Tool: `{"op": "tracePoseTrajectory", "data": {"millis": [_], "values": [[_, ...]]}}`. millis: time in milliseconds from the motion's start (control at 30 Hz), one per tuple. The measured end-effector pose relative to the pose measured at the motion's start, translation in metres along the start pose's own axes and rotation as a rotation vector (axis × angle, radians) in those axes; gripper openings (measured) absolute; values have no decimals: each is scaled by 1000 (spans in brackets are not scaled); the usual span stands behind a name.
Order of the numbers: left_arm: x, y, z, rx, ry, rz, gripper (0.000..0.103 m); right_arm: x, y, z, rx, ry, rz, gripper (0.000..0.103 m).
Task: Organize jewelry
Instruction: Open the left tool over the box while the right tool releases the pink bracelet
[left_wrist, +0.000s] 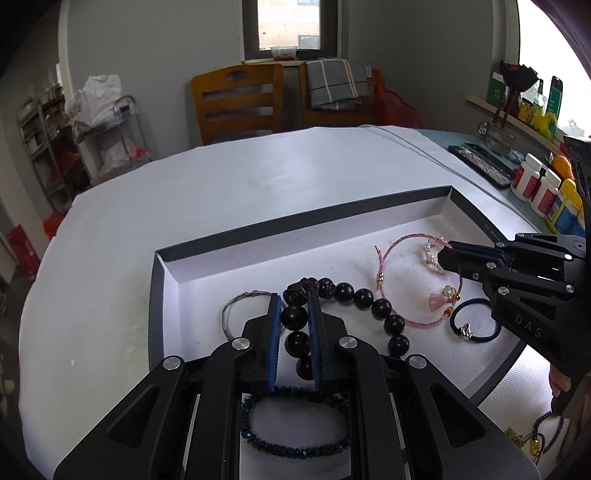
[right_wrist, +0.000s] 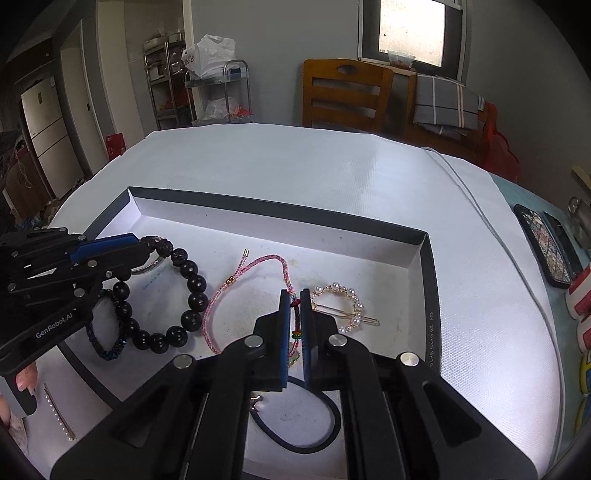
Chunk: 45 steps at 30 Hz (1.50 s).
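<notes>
Bead bracelet (left_wrist: 347, 306) lies in tray (left_wrist: 295, 225), lower centre; left fingers (left_wrist: 293, 314) pinch its near beads, strand running along them. Right fingers (right_wrist: 294, 306) nearly shut on pink cord (right_wrist: 236, 291), right of beads.

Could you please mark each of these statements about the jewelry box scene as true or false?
1. The left gripper is closed on the bracelet of large dark round beads. True.
2. The right gripper stands wide open over bare table. False: its jaws are closed on the pink braided cord bracelet, inside the shallow dark-rimmed white box.
3. The gold hair clip ringed with pearls lies in the box beside the right gripper. True.
4. The black elastic hair tie lies outside the box on the white tablecloth. False: it rests on the box floor.
5. The thin silver bangle hangs on a chair. False: it lies in the box.
</notes>
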<state>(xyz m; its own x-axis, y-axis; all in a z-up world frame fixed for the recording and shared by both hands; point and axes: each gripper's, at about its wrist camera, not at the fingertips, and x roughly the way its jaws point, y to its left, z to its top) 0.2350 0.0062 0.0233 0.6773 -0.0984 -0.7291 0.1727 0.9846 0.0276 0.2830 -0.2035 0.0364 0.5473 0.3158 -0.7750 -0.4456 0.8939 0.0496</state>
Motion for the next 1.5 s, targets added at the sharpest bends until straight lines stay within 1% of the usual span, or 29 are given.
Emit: {"op": "tracePoseTrajectory", "data": {"millis": [200,267,300,333,367,433,500,567,600,633,700,733,833,867,900,967,1000,1033,1067,1133,1167,1200,1233,1500], "values": [[2,-3,0,13,6,15,15,-3,1,1,-5,-19,3,6],[1,-3,0,15,5,21,16,-4,1,1,-2,-21,2,11],[1,-3,0,15,3,23,16,-4,0,1,1,-23,2,17],[0,-2,0,12,-1,22,19,-5,-1,1,3,-24,1,21],[-1,-2,0,8,-4,21,26,-5,-1,1,6,-24,-3,23],[-3,-1,1,2,-15,24,32,-5,-2,1,14,-26,-3,25],[-5,-1,1,1,-20,23,32,-6,-3,2,15,-28,-5,26],[-6,-1,1,0,-24,28,36,-6,-3,2,15,-28,-9,32],[-6,-1,1,2,-27,30,37,-6,-3,2,15,-30,-12,37],[-7,-1,1,2,-30,33,38,-6,-3,2,13,-33,-16,40],[-7,-1,1,2,-33,36,39,-7,-3,2,15,-38,-22,42],[-8,-1,1,1,-34,37,41,-8,-3,2,20,-40,-21,46],[-9,-2,2,2,-43,48,51,-11,-6,3,31,-51,-25,55],[-10,-1,2,3,-46,51,55,-13,-6,3,34,-56,-29,56],[-11,-1,2,1,-51,54,56,-15,-7,4,39,-62,-32,57],[-12,0,2,-2,-58,58,66,-19,-10,4,52,-73,-31,63],[-13,1,3,-5,-64,63,69,-21,-11,5,57,-80,-29,69],[-15,1,3,-7,-75,72,75,-24,-12,5,61,-90,-28,76],[-16,2,3,-10,-84,80,80,-26,-12,6,64,-97,-27,78],[-20,4,4,-20,-105,96,82,-29,-12,7,66,-109,-29,84],[-21,5,4,-25,-109,98,85,-30,-12,7,67,-114,-31,87],[-22,6,4,-31,-112,99,86,-31,-12,7,68,-119,-34,92],[-22,7,4,-36,-114,103,88,-32,-12,7,69,-126,-38,96],[-34,8,8,-42,-125,133,91,-40,-16,11,97,-146,-71,97]]}}
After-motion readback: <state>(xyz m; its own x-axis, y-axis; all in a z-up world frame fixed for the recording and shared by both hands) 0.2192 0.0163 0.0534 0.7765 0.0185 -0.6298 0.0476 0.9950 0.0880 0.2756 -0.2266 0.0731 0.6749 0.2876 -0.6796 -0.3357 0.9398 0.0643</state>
